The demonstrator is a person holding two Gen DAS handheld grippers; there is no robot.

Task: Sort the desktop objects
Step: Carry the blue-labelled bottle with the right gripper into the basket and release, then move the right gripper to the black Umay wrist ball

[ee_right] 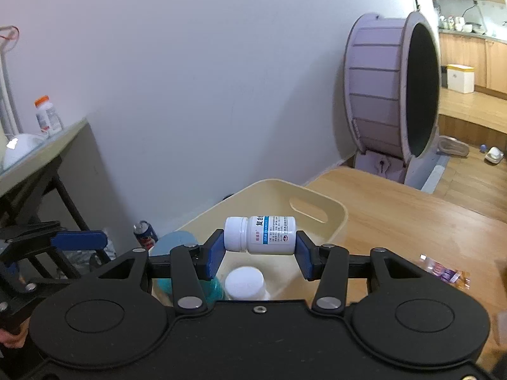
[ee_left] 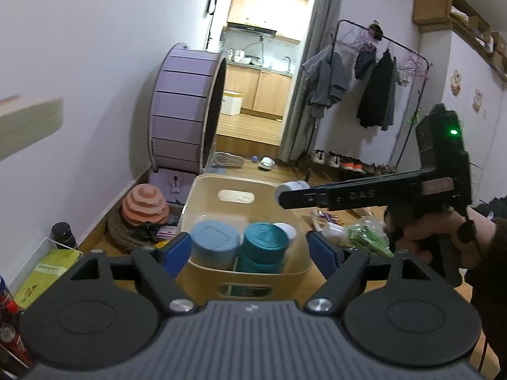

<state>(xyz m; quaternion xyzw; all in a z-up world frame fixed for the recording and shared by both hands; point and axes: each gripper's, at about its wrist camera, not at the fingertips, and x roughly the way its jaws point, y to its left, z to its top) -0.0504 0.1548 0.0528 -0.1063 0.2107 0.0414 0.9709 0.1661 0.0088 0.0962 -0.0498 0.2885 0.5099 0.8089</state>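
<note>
Above the bin [ee_right: 336, 209], right tongs [ee_right: 258, 248] grip bottle [ee_right: 263, 235]

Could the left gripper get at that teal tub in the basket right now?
Probably yes: the left gripper is open and empty, the teal tub stands uncovered in the beige basket, though a blue tub crowds one side.

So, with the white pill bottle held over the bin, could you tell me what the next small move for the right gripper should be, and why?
Probably lower it a little, then open. The right gripper clamps the white pill bottle sideways above the cream bin, over a bare patch beyond the white-capped bottle and teal canister. Lowering first should shorten the drop. The left gripper hangs open, clear.
</note>
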